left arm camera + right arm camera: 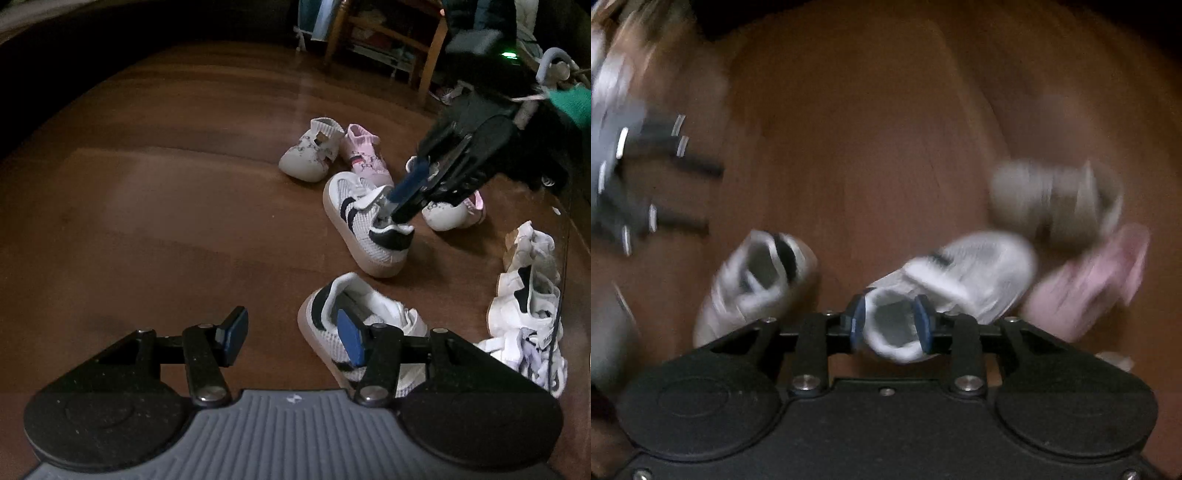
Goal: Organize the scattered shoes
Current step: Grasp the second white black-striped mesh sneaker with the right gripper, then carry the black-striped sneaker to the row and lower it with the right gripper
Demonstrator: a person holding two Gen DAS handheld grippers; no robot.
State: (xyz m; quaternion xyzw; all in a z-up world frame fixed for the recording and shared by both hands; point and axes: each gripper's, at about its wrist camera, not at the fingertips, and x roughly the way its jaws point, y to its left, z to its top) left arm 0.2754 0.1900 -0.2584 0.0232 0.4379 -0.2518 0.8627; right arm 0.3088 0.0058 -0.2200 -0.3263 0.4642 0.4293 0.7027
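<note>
Small children's shoes lie scattered on a brown wooden floor (147,184). My right gripper (397,214) is shut on the heel collar of a white sneaker with dark stripes (364,221); in the blurred right wrist view its pads grip the sneaker (960,273) at the opening, gripper (891,321). My left gripper (291,338) is open and empty, just left of the matching striped sneaker (365,325), whose heel sits by my right-hand finger. A white patterned shoe (310,149), a pink shoe (364,155) and another white-and-pink shoe (452,212) lie further back.
More white shoes and crumpled white items (528,306) are piled at the right. A wooden chair (388,33) and clutter stand at the back. The left gripper shows blurred in the right wrist view (635,177).
</note>
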